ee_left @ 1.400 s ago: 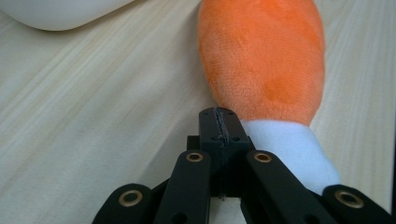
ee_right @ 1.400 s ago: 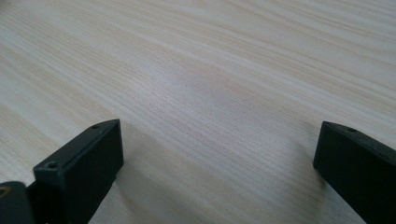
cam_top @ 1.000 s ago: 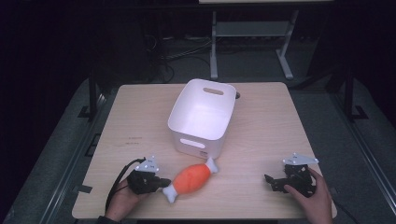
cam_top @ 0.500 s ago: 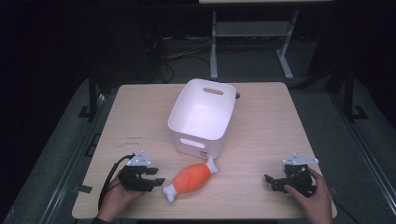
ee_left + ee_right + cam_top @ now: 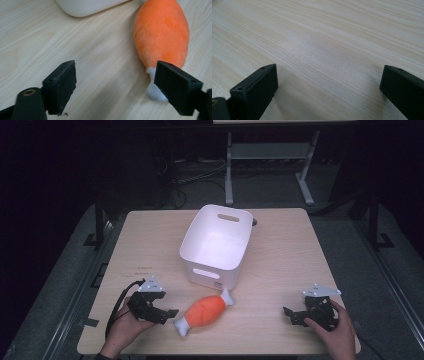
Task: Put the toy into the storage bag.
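cut off: orange plush toy [image 5: 162, 35] top at frame edge | hidden: its white end behind one jaw

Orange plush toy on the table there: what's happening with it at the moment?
A person holds a gripper in each hand at a wooden table. The left gripper sits beside the white end of the orange plush toy; its jaws have just been opening and now stand wide, with bare table between them, the toy beside one jaw. The toy lies in front of the white bin, untouched. The right gripper rests apart on the table, jaws open over bare wood.
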`<state>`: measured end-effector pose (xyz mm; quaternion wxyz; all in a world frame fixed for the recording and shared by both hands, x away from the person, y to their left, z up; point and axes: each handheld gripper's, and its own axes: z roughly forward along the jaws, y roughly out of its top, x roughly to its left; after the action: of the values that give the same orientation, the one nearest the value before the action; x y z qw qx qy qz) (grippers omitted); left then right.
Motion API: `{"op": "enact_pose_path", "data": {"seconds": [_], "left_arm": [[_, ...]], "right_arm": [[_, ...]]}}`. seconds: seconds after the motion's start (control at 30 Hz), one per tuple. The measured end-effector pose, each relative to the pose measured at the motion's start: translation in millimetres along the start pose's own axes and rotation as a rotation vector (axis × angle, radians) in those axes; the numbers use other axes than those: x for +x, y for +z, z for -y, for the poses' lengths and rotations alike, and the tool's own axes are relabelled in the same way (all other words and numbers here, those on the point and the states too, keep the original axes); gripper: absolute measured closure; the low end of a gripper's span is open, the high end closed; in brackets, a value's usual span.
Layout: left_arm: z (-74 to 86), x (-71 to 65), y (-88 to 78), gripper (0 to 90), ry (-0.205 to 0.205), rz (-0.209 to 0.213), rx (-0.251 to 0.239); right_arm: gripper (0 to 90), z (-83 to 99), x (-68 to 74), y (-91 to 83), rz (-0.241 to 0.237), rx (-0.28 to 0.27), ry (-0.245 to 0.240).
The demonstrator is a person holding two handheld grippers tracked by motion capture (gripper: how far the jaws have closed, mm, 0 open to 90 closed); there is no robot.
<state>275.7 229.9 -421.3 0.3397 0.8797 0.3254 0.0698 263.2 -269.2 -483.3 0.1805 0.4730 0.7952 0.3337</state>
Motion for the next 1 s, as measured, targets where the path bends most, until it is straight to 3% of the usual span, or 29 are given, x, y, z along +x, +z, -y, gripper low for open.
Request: {"op": "enact_pose_path", "data": {"seconds": [0.27, 0.77, 1.0], "left_arm": [[-12.5, -6.5, 0.6, 12.7, 0.019, -0.001, -0.001], [-34.3, -26.2, 10.8, 12.7, 0.050, 0.038, -0.018], [-45.0, -38.1, 20.3, 12.7, 0.083, 0.065, -0.020]], "right_arm": [[0.9, 0.0, 0.0, 0.0, 0.000, 0.000, 0.000], [0.9, 0.0, 0.0, 0.0, 0.000, 0.000, 0.000], [0.9, 0.0, 0.0, 0.0, 0.000, 0.000, 0.000]]}}
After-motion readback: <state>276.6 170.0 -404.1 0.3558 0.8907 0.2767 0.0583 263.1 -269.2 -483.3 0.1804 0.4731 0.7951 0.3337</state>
